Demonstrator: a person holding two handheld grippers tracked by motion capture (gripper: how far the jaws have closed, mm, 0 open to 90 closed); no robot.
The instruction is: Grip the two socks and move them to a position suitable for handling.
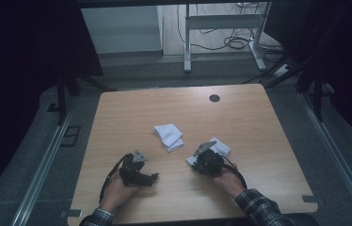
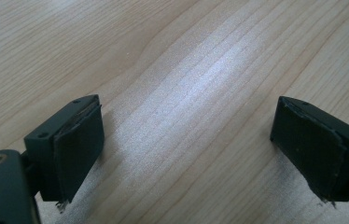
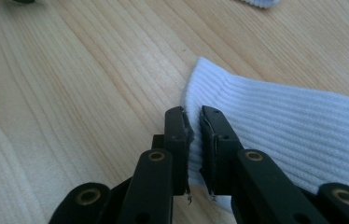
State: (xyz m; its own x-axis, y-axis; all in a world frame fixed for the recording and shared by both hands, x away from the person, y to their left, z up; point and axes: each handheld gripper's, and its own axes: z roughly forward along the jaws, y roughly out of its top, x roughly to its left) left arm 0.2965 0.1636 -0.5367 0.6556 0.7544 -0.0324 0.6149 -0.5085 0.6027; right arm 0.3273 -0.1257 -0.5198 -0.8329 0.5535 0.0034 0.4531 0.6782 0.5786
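Right gripper [image 3: 193,123]: clamped on the ribbed white sock's [image 3: 303,126] edge.
Left gripper [image 2: 186,140]: jaws wide apart over bare wooden table [image 2: 172,70].
Nearby: folded white sock [image 1: 168,136], mid-table, apart from both.

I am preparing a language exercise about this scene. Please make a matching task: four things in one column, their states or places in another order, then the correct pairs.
Things:
1. left tongs
2. right tongs
3. folded white sock
4. dark round hole

States or places:
A. near the table's far edge
B. shut on the ribbed sock
C. open over bare wood
D. lying free mid-table, between the hands

Pairs: 1-C, 2-B, 3-D, 4-A
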